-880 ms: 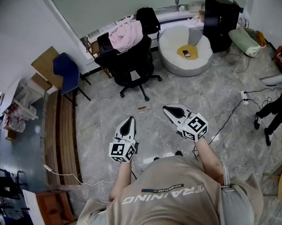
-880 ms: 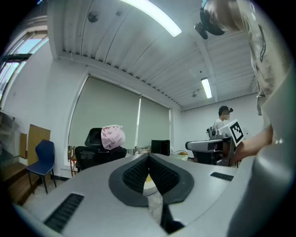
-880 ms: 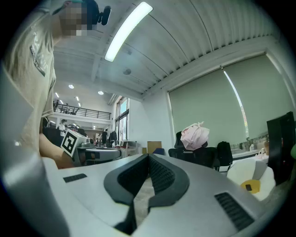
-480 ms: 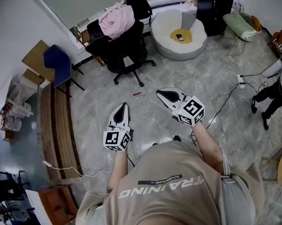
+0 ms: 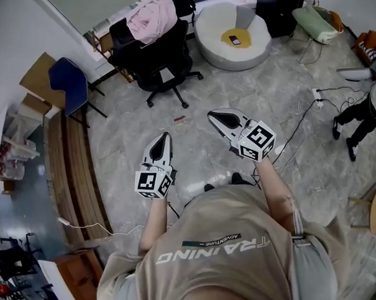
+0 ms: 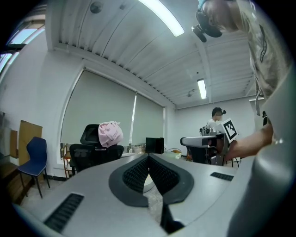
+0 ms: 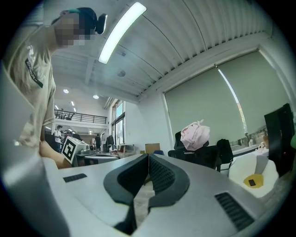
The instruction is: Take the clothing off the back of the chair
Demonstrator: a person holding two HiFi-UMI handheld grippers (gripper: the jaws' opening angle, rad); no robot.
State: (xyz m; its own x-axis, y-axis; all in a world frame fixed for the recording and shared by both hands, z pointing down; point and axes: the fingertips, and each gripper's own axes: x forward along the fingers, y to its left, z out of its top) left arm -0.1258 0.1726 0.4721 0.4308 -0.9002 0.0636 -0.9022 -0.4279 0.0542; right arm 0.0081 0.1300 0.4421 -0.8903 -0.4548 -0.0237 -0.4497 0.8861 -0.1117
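Grey marble floor [image 5: 248, 94]: pink clothing [image 5: 152, 17] draped over backrest of black office chair [image 5: 159, 57]. Left gripper [image 5: 165, 137] & right gripper [image 5: 214, 115] well short of chair, both w/ jaws clenched, empty.

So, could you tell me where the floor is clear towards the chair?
Bare marble floor lies between the black office chair and the person, save one small red item. Crowded: cables at right, boards and blue chair at left.

Grey marble floor [image 5: 235, 94]. Upper centre of the frame: black office chair [image 5: 165, 60] and white round seat [image 5: 213, 52]. Upper left: blue chair [image 5: 64, 83]. Right: power strip [image 5: 315, 93]. Centre: small red object [image 5: 180, 118].
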